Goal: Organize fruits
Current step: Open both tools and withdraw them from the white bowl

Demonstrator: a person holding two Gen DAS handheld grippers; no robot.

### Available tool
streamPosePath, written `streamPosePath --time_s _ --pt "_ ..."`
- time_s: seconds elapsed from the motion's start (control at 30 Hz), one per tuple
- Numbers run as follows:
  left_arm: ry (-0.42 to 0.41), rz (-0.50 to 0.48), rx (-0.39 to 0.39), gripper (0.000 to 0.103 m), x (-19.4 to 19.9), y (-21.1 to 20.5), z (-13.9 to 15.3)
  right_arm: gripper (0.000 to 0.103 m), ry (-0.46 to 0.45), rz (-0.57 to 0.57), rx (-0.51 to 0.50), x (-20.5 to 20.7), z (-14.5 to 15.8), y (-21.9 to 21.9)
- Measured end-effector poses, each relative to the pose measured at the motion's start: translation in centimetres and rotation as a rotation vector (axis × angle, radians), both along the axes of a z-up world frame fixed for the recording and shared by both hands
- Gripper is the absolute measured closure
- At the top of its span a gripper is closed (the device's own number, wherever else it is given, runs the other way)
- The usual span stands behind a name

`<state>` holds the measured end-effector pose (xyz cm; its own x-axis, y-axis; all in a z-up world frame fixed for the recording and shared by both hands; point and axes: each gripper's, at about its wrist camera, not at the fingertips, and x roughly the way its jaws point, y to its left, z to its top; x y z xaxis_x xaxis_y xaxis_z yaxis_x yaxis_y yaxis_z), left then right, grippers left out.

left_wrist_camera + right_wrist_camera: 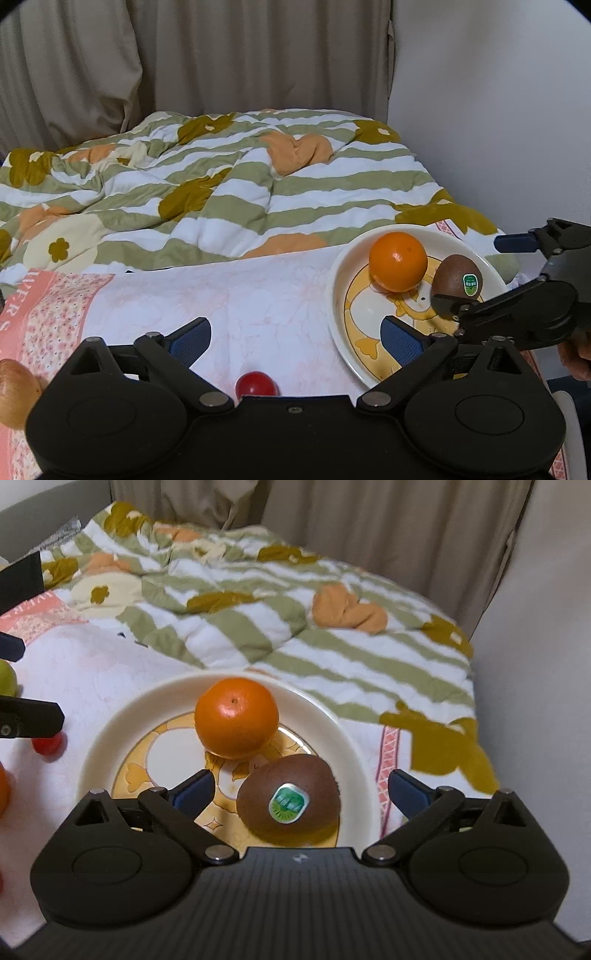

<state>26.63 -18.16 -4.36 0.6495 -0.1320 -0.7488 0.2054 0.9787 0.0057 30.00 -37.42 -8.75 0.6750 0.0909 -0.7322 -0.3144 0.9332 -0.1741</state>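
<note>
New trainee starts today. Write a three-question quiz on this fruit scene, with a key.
1. True or false: the kiwi lies on the plate.
2. Which fruit sits beside the kiwi on the plate? A) orange B) banana C) lemon
3. Is the right claw open or shut?

Key: 1 true. 2 A, the orange. 3 open, its pads clear of the kiwi.
</note>
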Motion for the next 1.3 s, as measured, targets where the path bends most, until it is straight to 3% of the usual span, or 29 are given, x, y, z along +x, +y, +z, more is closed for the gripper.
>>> streamPosePath --time_s 0.63,0.9,1.3 --pt "-0.124 0.097 -0.002 0.003 -9.2 2.1 6.9 0.0 -0.052 -0.081 0.097 -8.8 9.1 -0.9" --pt "-0.165 0.139 0.003 0.003 -14.5 6.6 8.6 0.0 -0.06 -0.139 0.117 -14.8 11.6 2.1" --pt "-0.244 0.107 -0.012 0.003 -20.2 15.4 9.5 0.0 -0.126 -0.272 0.186 -23.7 14.4 8.8"
